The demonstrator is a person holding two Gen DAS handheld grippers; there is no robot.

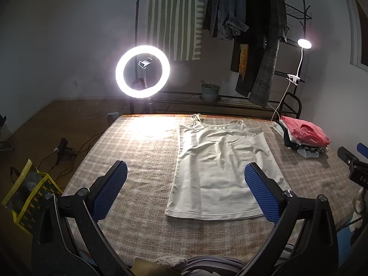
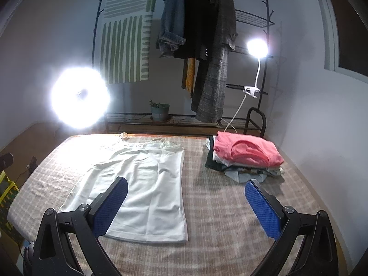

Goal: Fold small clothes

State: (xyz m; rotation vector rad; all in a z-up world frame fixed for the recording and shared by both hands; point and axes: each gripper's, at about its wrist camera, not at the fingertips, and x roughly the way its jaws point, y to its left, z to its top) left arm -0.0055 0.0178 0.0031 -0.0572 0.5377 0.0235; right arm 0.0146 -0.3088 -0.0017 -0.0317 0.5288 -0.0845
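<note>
Both grippers gape; 1 camisole, 1 stack.

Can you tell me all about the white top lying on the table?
The white strappy camisole top lies flat, front up, on the checked beige tablecloth. It looks like soft, stretchy cloth with thin shoulder straps at the far end and a stitched hem nearest the camera. A few light wrinkles cross it. It is not yet folded. Only the tablecloth touches it.
</note>
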